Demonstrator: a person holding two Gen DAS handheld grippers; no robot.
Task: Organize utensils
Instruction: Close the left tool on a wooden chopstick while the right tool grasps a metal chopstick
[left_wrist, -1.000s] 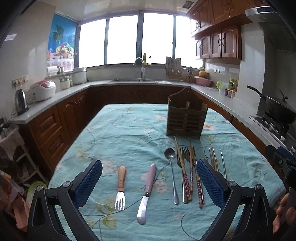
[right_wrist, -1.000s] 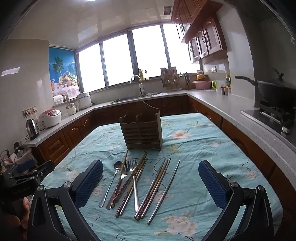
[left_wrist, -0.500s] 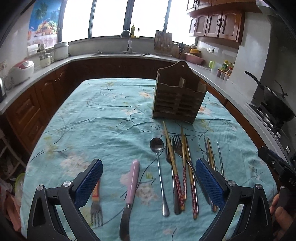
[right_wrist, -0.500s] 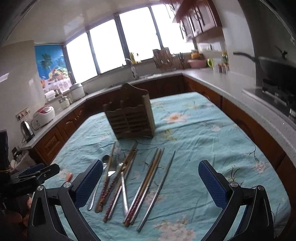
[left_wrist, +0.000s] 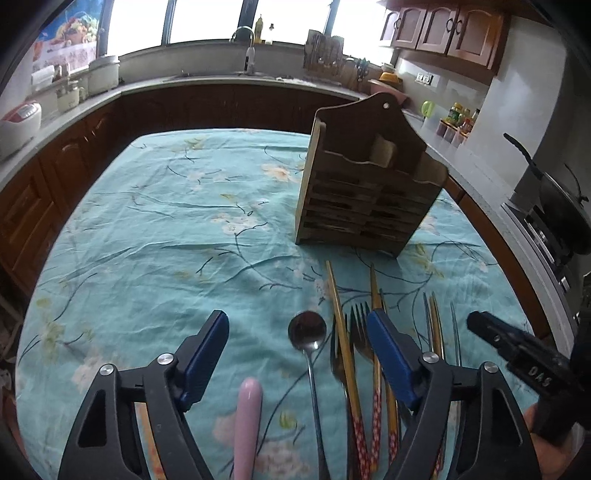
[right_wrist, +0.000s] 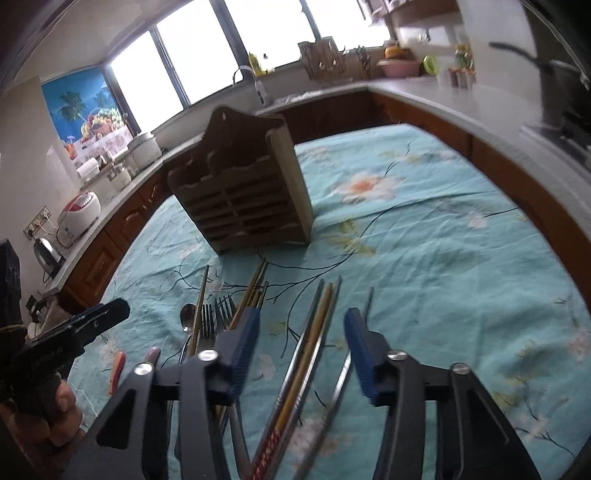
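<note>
A wooden utensil caddy (left_wrist: 369, 192) (right_wrist: 240, 192) stands upright on the floral tablecloth, with the utensils lying in a row in front of it. My left gripper (left_wrist: 295, 354) hovers low over a steel spoon (left_wrist: 307, 329) and a pink-handled knife (left_wrist: 248, 421). Its jaws are closing, and the pads touch nothing. Two forks (left_wrist: 356, 325) and patterned chopsticks (left_wrist: 341, 332) pass beside its right pad. My right gripper (right_wrist: 301, 347) is closing over a bundle of metal and gold chopsticks (right_wrist: 316, 328) that lies between its pads, not pressed. A single steel chopstick (right_wrist: 367, 302) lies by its right pad.
An orange-handled fork (right_wrist: 118, 365) lies at the far left of the row. The turquoise tablecloth (left_wrist: 166, 229) spreads left of and behind the caddy. Counters with a sink, a rice cooker (left_wrist: 18, 122) and a wok (left_wrist: 561, 210) ring the table. A hand (right_wrist: 62, 410) holds the left gripper.
Both grippers have moved forward and down toward the utensil row, tilting further downward. Both pairs of jaws have narrowed, the right more than the left.
</note>
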